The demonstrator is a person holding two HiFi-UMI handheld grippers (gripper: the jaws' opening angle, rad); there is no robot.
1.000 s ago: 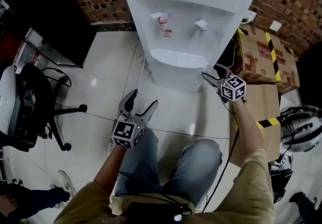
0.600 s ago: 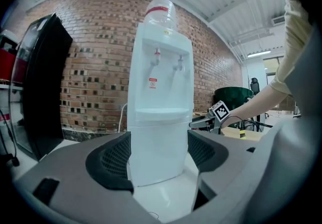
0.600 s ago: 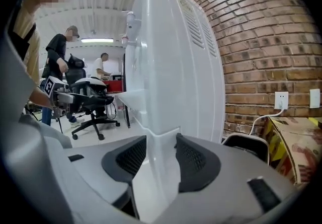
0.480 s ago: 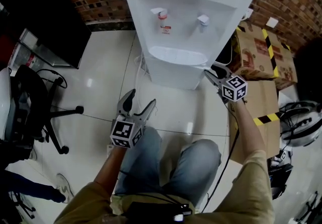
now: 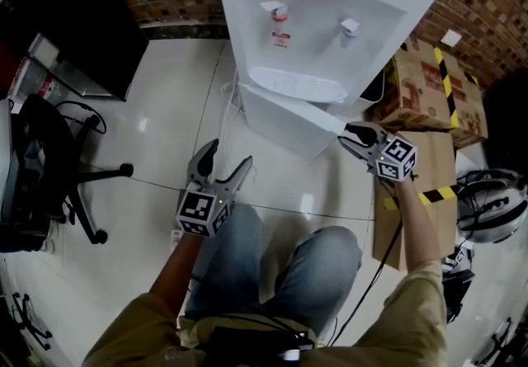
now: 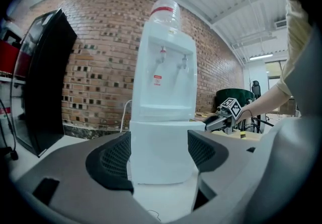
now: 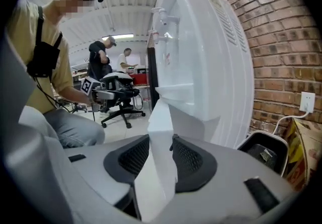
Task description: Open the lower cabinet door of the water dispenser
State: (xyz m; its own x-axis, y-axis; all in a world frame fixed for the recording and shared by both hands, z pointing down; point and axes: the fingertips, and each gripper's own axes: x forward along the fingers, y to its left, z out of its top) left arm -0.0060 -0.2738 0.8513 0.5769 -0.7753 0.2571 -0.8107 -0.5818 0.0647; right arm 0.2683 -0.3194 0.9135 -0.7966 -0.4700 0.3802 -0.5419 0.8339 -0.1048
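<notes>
The white water dispenser (image 5: 330, 2) stands against the brick wall. Its lower cabinet door (image 5: 289, 107) is swung partly out from the body. My right gripper (image 5: 350, 138) is shut on the door's free edge; its jaws have just been closing on it. In the right gripper view the thin white door panel (image 7: 162, 117) stands pinched between the black pads (image 7: 188, 160). My left gripper (image 5: 221, 162) hangs open above the floor, in front of the dispenser and left of the door, with nothing in it. In the left gripper view the door (image 6: 162, 152) shows between the open jaws.
Cardboard boxes (image 5: 429, 85) with black and yellow tape stand right of the dispenser. An office chair (image 5: 49, 167) and a black panel (image 5: 74, 19) are at the left. A white cable (image 5: 230, 114) hangs by the dispenser's left side. My knees (image 5: 272, 266) are below.
The right gripper has closed on the door's edge and moved right and toward me, swinging the door out from the cabinet. The left gripper has stayed roughly in place.
</notes>
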